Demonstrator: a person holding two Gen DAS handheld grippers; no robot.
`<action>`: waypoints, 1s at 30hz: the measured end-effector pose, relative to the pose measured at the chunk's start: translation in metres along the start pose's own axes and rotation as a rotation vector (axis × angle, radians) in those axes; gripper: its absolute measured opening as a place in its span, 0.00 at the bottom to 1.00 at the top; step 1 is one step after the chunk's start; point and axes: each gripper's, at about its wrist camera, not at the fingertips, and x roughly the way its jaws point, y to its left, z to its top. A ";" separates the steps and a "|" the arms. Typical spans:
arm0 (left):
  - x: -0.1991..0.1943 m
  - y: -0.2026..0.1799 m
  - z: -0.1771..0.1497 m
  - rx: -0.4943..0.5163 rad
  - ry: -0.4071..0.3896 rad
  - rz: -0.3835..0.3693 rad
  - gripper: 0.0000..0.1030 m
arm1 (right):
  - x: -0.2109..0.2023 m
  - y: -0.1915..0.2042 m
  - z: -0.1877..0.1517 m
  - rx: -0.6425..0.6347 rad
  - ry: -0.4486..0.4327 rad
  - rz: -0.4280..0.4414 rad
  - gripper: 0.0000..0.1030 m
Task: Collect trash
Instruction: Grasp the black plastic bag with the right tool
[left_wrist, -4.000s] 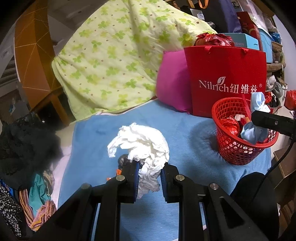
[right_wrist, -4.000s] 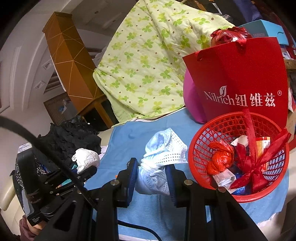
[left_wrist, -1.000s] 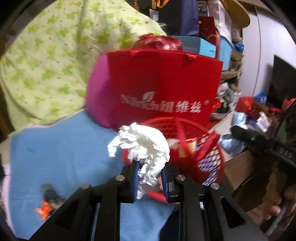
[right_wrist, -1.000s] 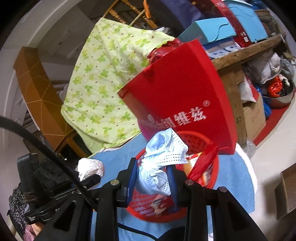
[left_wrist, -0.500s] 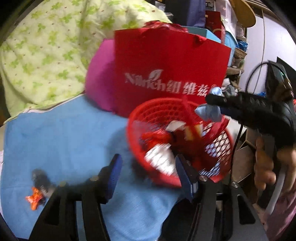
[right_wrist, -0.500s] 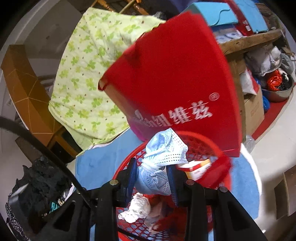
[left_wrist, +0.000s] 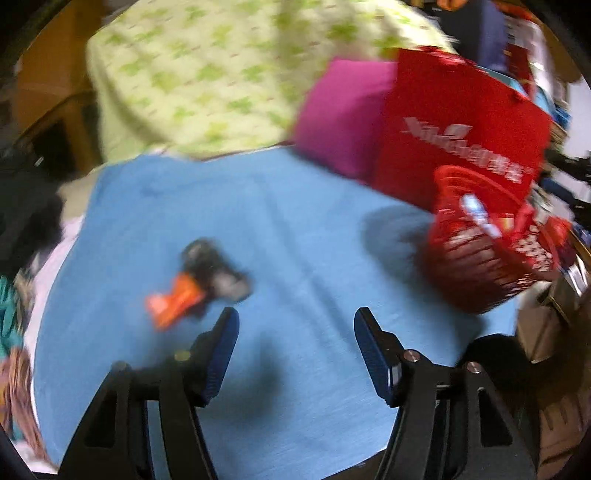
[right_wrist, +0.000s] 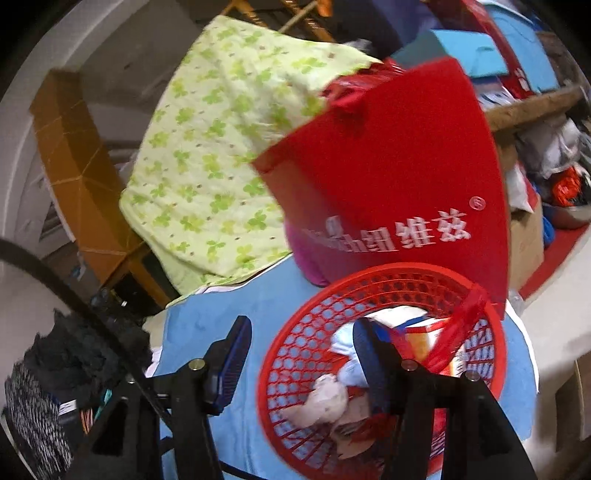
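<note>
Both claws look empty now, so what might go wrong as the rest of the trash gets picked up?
The orange wrapper and the dark piece touching it lie on soft blue cloth; the left gripper, jaws open, might pinch the cloth along with them. The red basket sits near the cloth's edge, so a bump from the open right gripper above it could tip it. The left view is blurred, so aim may suffer.

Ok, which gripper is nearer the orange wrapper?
Left. The left gripper hangs open over the blue cloth with the orange wrapper just ahead of its left finger. The right gripper is open at the red basket.
</note>
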 end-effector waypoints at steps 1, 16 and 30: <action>0.002 0.011 -0.004 -0.023 0.008 0.017 0.64 | -0.001 0.005 -0.002 -0.012 0.005 0.016 0.60; 0.019 0.116 -0.042 -0.246 0.030 0.157 0.64 | 0.068 0.107 -0.066 -0.187 0.247 0.164 0.60; 0.056 0.165 -0.039 -0.230 0.023 0.142 0.64 | 0.180 0.154 -0.128 -0.262 0.515 0.181 0.60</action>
